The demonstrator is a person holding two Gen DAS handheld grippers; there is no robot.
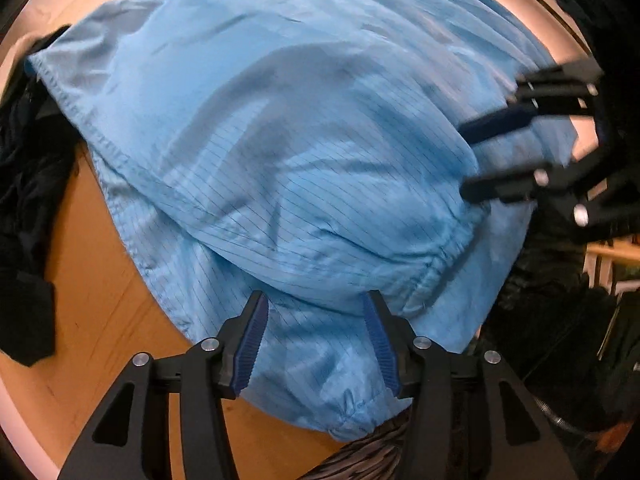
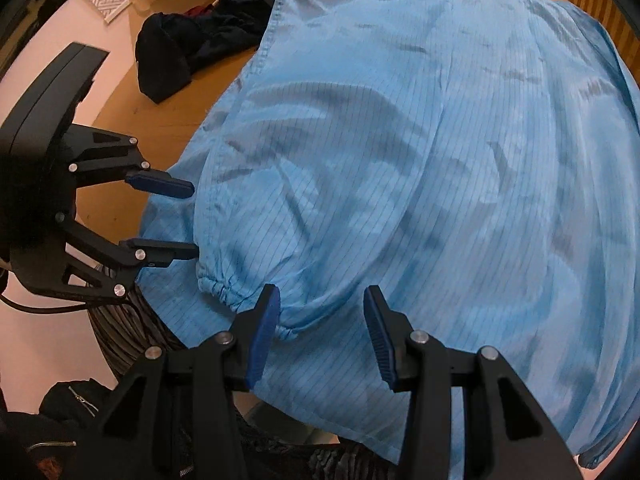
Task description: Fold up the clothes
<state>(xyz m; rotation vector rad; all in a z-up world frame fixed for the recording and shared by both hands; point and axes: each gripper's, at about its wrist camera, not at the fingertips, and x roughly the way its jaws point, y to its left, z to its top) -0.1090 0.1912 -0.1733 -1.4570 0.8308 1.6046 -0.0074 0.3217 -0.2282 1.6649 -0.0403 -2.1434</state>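
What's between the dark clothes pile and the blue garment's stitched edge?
Only bare wooden table, seen in the right wrist view, between the dark clothes pile and the blue garment.

Bare tabletop [image 2: 160, 120] left of blue garment [image 2: 440, 160], dark clothes pile [image 2: 192, 48] blocking far end

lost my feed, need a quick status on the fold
Left gripper and right gripper open over near hem, nothing pinched. Light blue garment spread on wooden table, wrinkled. Dark clothes pile off to side, not blocking.

I count 1 blue garment [image 1: 304, 128], 1 dark clothes pile [image 2: 200, 44], and my 2 grippers on 1 counter [image 1: 108, 300].
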